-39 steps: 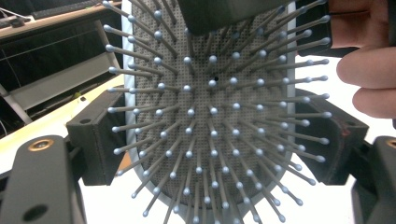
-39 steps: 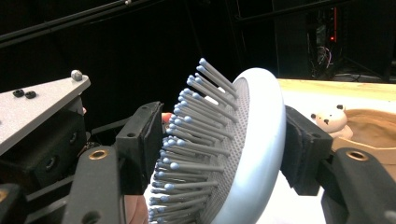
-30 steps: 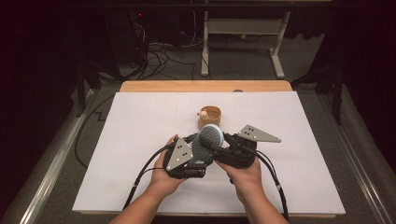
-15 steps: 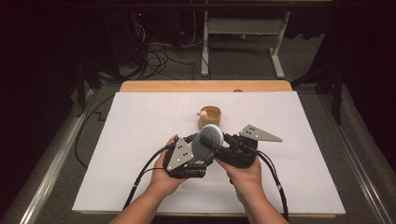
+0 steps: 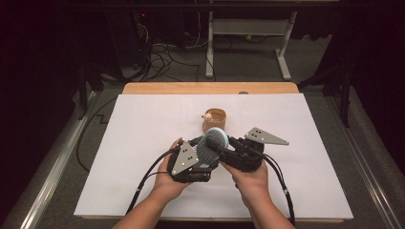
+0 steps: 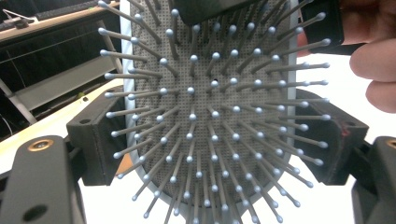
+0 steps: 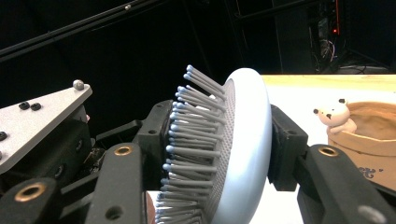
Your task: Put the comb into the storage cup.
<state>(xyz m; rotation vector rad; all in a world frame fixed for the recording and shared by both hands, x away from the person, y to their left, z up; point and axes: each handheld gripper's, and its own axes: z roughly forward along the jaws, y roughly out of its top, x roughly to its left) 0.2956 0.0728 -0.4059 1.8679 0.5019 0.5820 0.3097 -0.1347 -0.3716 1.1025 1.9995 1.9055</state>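
Both hands meet low over the near middle of the white table (image 5: 119, 157). The left gripper (image 5: 203, 155) fingers clamp the hairbrush (image 5: 214, 143) head; the right gripper (image 5: 224, 150) fingers, just closing, pinch it front and back. Behind stands a wooden cup (image 5: 216, 117) with a bear figure (image 5: 208, 116) on its rim.

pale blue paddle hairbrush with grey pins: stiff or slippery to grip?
The pale blue paddle hairbrush probably has a rigid, smooth domed back, so pads may slip. Its grey ball-tipped pins splay unevenly, so likely flex under pressure. Looks light: the right tool, jaws just closing, spans it edge-on.
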